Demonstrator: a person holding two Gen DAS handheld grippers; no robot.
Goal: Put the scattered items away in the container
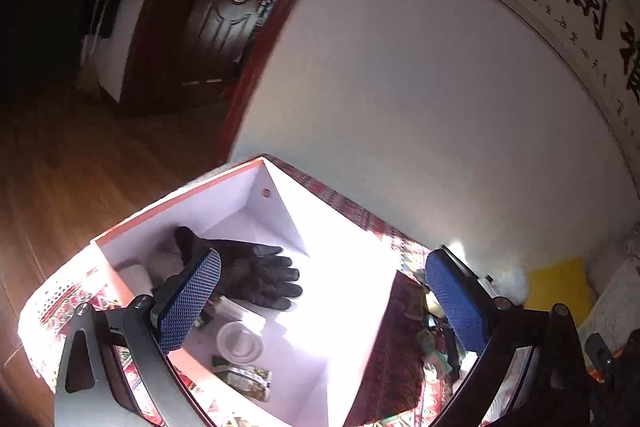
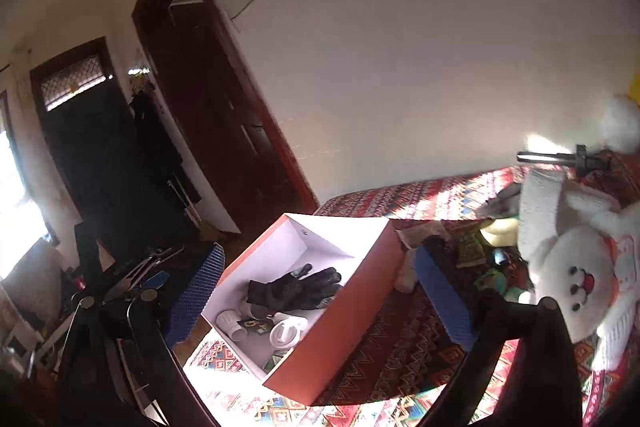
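An orange box (image 1: pixel 180 195) with a white inside stands on a patterned bedspread (image 2: pixel 400 347). In it lie a black glove (image 1: pixel 256 275), a white round lid (image 1: pixel 240 341) and a green packet (image 1: pixel 244 379). My left gripper (image 1: pixel 320 263) hangs open over the box, with nothing between its blue pads. The right wrist view shows the same box (image 2: pixel 344 315), glove (image 2: pixel 296 287) and lid (image 2: pixel 286 333), plus a white tube (image 2: pixel 232 323). My right gripper (image 2: pixel 320 253) is open above the box and holds nothing. Several small items (image 2: pixel 472 243) lie scattered on the bedspread to the right of the box.
A white plush toy (image 2: pixel 576 279) lies at the right on the bedspread, with a dark rod (image 2: pixel 560 159) behind it. A yellow cushion (image 1: pixel 556 287) rests by the white wall. A dark wooden door (image 2: pixel 208 107) and wood floor (image 1: pixel 80 167) are to the left of the bed.
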